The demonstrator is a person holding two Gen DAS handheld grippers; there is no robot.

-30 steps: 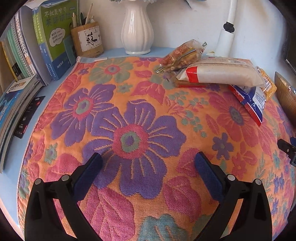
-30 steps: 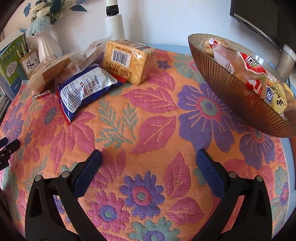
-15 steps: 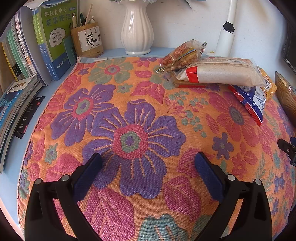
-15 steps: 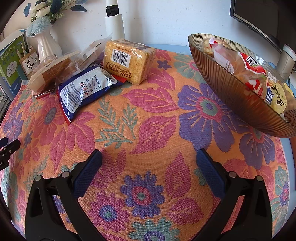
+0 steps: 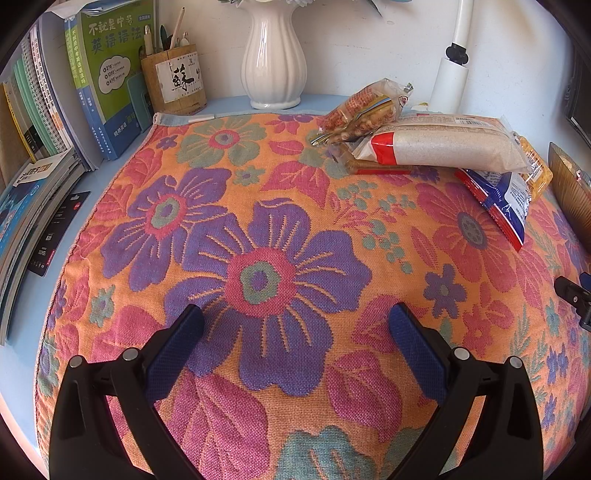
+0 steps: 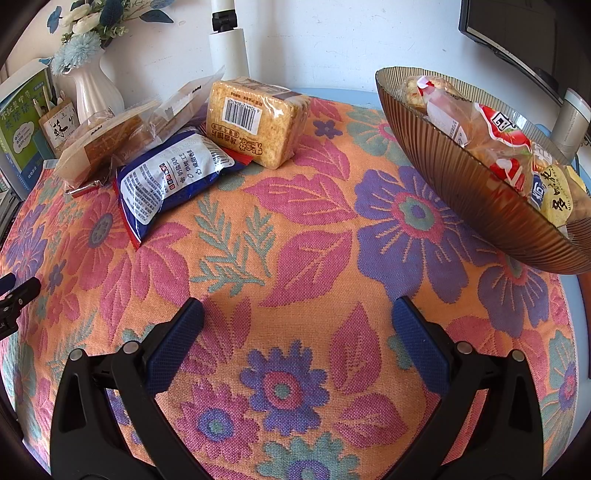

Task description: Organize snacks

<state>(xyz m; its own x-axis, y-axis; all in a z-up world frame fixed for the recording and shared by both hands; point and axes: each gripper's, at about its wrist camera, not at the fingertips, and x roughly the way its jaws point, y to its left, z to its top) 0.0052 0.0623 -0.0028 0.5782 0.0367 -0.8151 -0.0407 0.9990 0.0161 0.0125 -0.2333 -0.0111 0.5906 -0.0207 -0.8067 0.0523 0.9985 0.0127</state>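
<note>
Several snack packs lie in a heap at the back of a flowered cloth. In the right wrist view I see a yellow cracker block (image 6: 258,120), a blue and white pack (image 6: 171,177) and a clear pack of brown snacks (image 6: 107,146). A ribbed brown bowl (image 6: 480,199) on the right holds several snacks (image 6: 502,155). In the left wrist view a white pack with a red end (image 5: 443,144) lies on the heap, beside a clear pack of biscuits (image 5: 365,110). My left gripper (image 5: 295,325) and right gripper (image 6: 297,317) are open and empty, low over the cloth.
A white vase (image 5: 273,62), a pen holder (image 5: 173,81) and books (image 5: 107,74) stand at the back left. A white lamp post (image 6: 229,44) rises behind the heap. A monitor (image 6: 517,33) is at the far right. The cloth (image 6: 295,236) covers a blue table.
</note>
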